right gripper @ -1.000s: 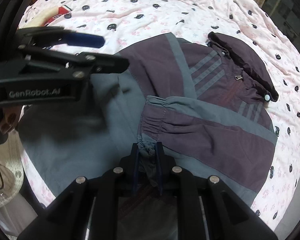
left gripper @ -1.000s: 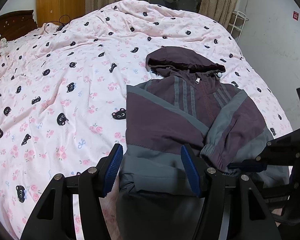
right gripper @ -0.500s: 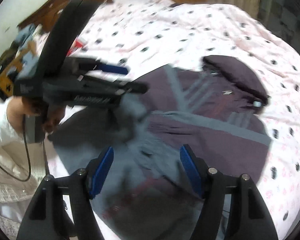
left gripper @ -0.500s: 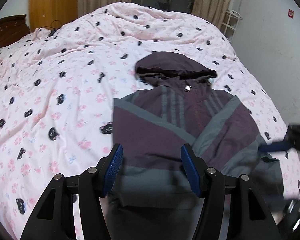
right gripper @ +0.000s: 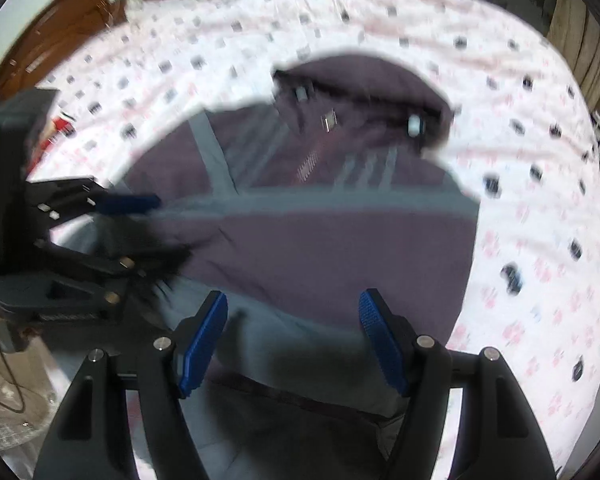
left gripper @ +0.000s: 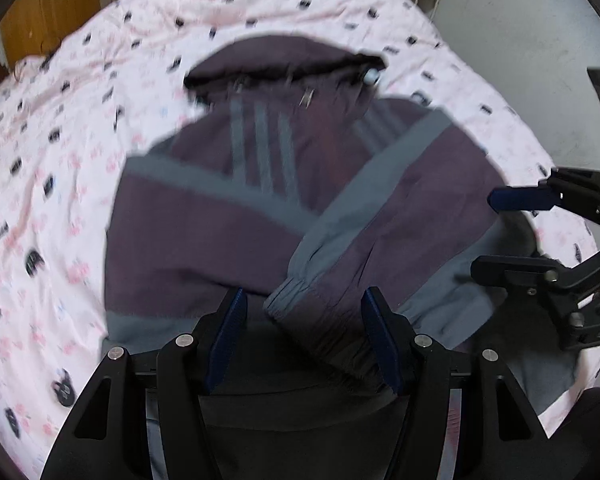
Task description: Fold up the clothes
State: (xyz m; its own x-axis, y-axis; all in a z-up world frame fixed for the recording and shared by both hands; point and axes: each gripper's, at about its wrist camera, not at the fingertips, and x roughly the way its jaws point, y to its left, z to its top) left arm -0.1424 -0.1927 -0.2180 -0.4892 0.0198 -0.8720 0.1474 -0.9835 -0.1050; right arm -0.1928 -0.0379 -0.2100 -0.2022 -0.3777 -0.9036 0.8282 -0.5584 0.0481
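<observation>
Since a second ago the right gripper (right gripper: 293, 338) has let go of the elastic sleeve cuff (left gripper: 290, 300) it was pinching, and its blue-padded fingers (right gripper: 382, 344) now stand wide apart with nothing between them. Both cameras have also drawn closer over the garment, and both views are blurred.

The left gripper (left gripper: 302, 340) is likewise spread wide, its blue-padded fingers (left gripper: 380, 340) holding nothing. The purple and grey hooded windbreaker jacket (left gripper: 228, 224) lies front-up on the pink bedspread printed with small black cats and flowers (left gripper: 40, 168), directly ahead of both pairs of fingers. Its dark hood (left gripper: 276, 60) is at the far end from the fingers, with a pale round cord stopper (left gripper: 371, 76) at the hood's edge. Three grey stripes (left gripper: 262, 148) run down the chest. One sleeve is folded across the body, and its cuff lies just ahead of the gap between the left fingers, slightly towards the right one.

In the left wrist view the right gripper (left gripper: 512, 236) sits off to the right, over the jacket's edge. In the right wrist view the left gripper (right gripper: 140, 224) sits off to the left, over the jacket's grey lower part (right gripper: 284, 344).
</observation>
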